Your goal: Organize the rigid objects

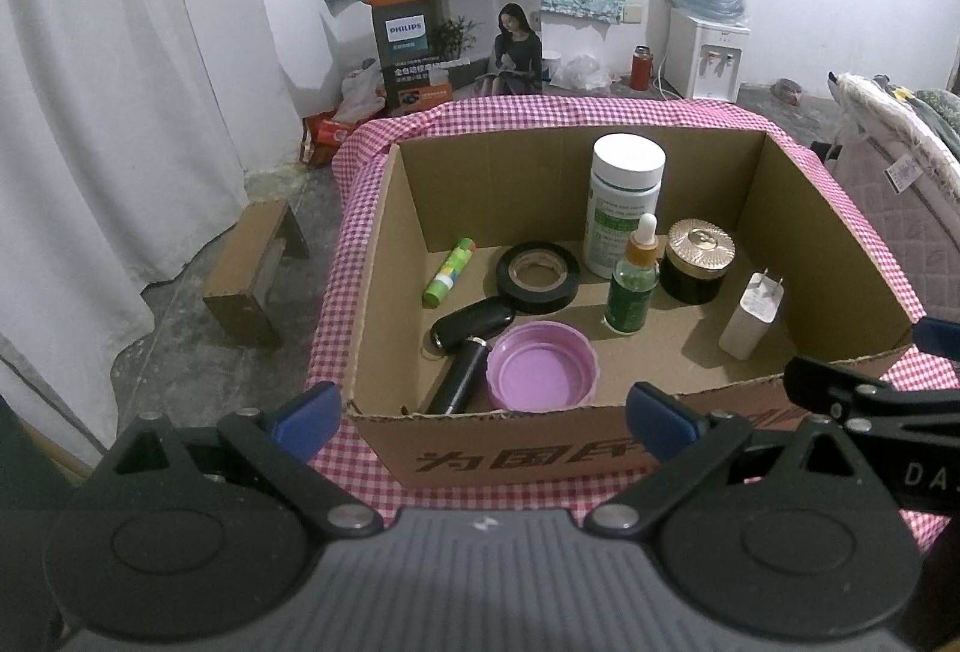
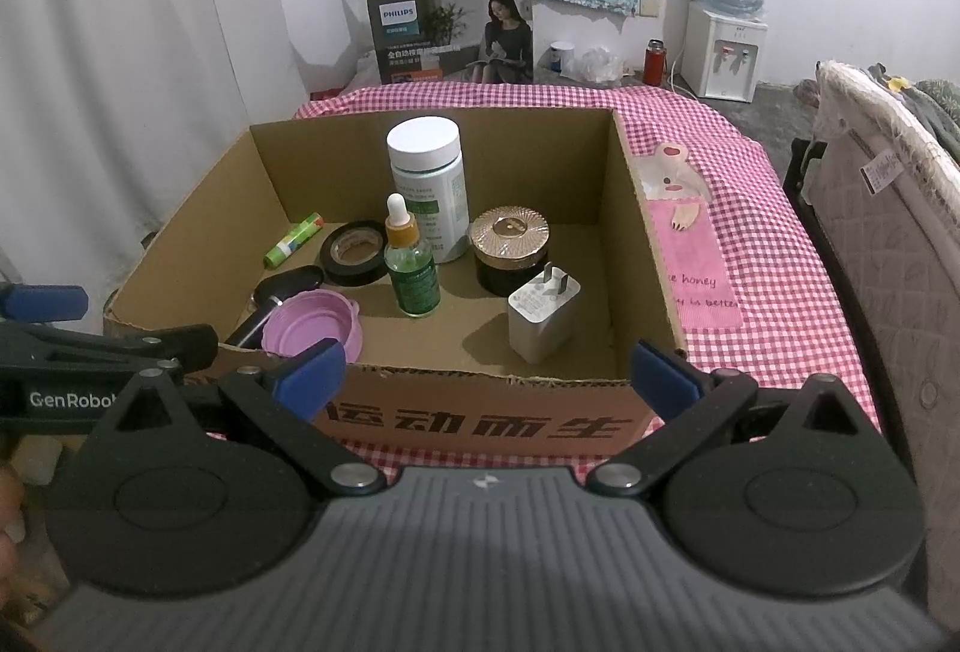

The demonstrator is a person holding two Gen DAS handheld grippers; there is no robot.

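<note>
Hovering side by side at the near wall of an open cardboard box (image 1: 414, 208), the left gripper (image 1: 480, 415) and right gripper (image 2: 487, 373) both stand spread wide and hold nothing, so the sorting looks to be between picks, or close to done. The box sits on a table under a pink checked cloth (image 2: 774, 256) and is matte, corrugated, with a ragged torn near rim.

Every rigid item in view lies inside it. Largest is a tall white bottle (image 1: 624, 208), smooth plastic with a green label, upright toward the back. Beside it to the right stands a squat dark jar (image 1: 696, 262) with a ribbed gold lid, and a white charger (image 2: 543, 316), a hard, boxy plug with prongs up, stands in front of the jar. A shallow pink lid (image 1: 542, 370) lies rim up near the front, touching two glossy black cylinders (image 1: 465, 352) laid flat. Behind them rest a black tape roll (image 1: 537, 277), flat on its side, and a green dropper bottle (image 1: 633, 280) of clear glass, upright. Smallest is a green glue stick (image 1: 447, 274), lying toward the left wall.

If anything remains, the next move probably calls for a reach over the rim; the narrow dropper bottle seems the easiest thing to knock over.
</note>
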